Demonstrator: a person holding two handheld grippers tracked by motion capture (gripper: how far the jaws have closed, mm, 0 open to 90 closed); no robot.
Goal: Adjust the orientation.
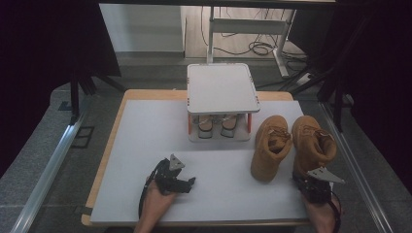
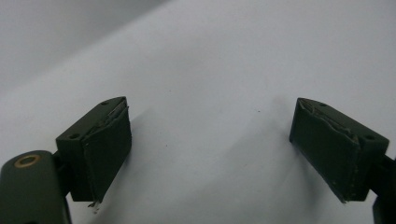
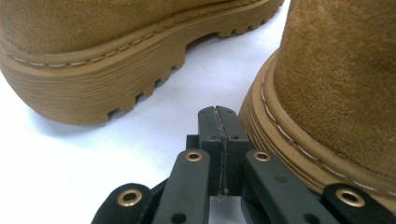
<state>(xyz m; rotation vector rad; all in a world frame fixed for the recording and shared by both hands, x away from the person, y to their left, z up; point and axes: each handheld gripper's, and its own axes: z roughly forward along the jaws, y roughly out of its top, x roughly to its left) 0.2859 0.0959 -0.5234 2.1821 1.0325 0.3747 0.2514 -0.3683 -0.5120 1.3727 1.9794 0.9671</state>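
on the white table (image 1: pixel 145 141) two tan suede boots stood side by side near its right edge, toes toward the person: the left boot (image 1: pixel 270 148) and the right boot (image 1: pixel 313 143), close together but with a gap between their soles. the right gripper (image 1: pixel 311 180) sat just in front of the right boot's toe; in the right gripper view its jaws were pressed flat together with nothing between them, the closed tip (image 3: pixel 219 122) lying right against the stitched welt of the right boot (image 3: pixel 336 93), while the left boot (image 3: pixel 107 60) stood a little apart across bare table. the left gripper (image 1: pixel 190 183) rested on the table near the front edge, well apart from both boots; its jaws stood wide, the pads (image 2: pixel 107 149) empty over the plain white surface. behind, at the far middle of the table, a small white rack (image 1: pixel 221 90) held a pair of shoes (image 1: pixel 217 125) on its lower shelf.
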